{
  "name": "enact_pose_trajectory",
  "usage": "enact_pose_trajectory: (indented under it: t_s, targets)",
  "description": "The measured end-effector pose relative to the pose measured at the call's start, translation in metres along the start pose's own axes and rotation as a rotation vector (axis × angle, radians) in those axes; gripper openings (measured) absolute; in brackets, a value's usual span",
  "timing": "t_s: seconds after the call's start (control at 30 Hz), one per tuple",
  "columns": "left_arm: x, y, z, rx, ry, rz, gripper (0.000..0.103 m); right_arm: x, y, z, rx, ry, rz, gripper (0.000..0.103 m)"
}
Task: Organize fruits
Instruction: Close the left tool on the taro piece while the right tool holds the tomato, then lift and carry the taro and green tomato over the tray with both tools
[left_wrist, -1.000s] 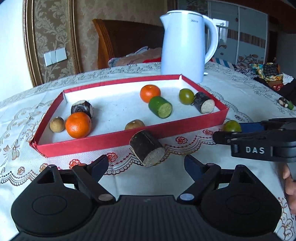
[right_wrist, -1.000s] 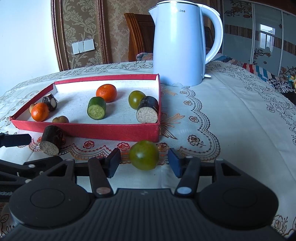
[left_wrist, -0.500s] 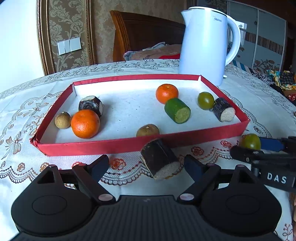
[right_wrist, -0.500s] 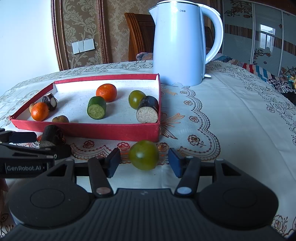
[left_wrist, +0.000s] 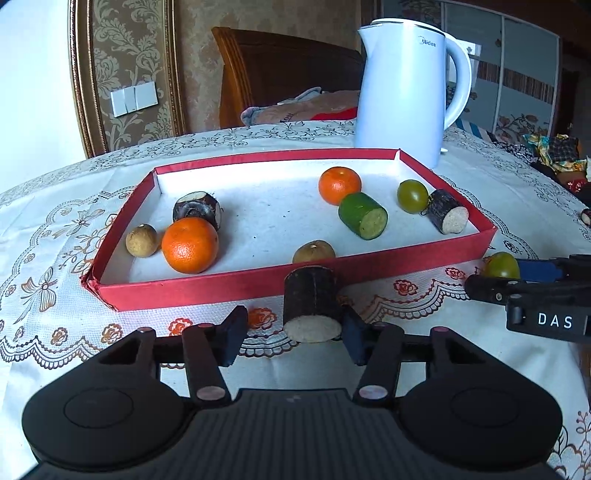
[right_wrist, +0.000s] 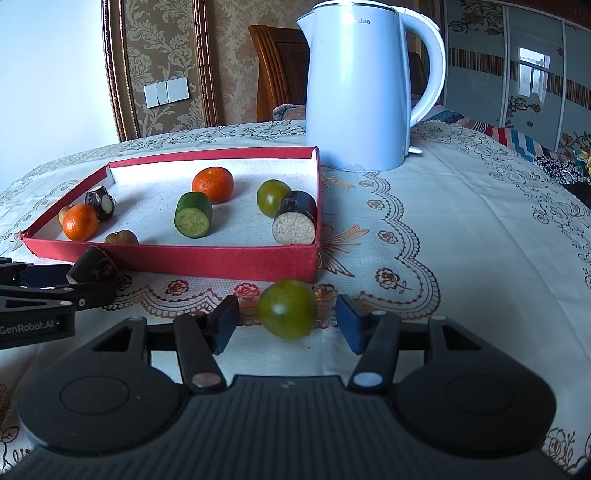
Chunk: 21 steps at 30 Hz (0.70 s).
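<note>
A red tray on the tablecloth holds two oranges, a green cucumber piece, a green tomato, two dark cane pieces and two brown longans. My left gripper is open around a dark cane piece lying in front of the tray; the piece touches the right finger, with a gap at the left finger. My right gripper is open around a green tomato on the cloth before the tray's right corner, with gaps on both sides.
A white electric kettle stands behind the tray's right end. A wooden chair is beyond the table. A small piece of fruit lies at the far right on the cloth.
My left gripper has moved forward and right, so the cane piece now lies between its fingers against the right one. The right gripper and tomato have stayed put.
</note>
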<state>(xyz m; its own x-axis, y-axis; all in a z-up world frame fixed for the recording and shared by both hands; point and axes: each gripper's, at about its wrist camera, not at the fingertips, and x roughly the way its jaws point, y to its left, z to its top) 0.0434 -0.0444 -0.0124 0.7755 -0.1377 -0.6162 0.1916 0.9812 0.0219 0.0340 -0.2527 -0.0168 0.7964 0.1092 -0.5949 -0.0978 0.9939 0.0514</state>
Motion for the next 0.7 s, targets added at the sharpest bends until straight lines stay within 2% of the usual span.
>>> enact_pose_trajectory:
  t_s: [0.27,0.5,0.7]
  targets:
    - [0.007,-0.013,0.005,0.036,-0.018,0.031,0.053,0.0,0.0,0.0,0.0,0.0,0.0,0.056]
    - [0.005,-0.011,0.003,0.036,-0.029,0.012,0.033,0.0,0.001,0.0,-0.001,0.0,-0.001,0.056]
    - [0.003,-0.012,0.002,0.038,-0.032,0.007,0.032,0.001,0.002,0.0,-0.015,0.003,-0.009,0.057]
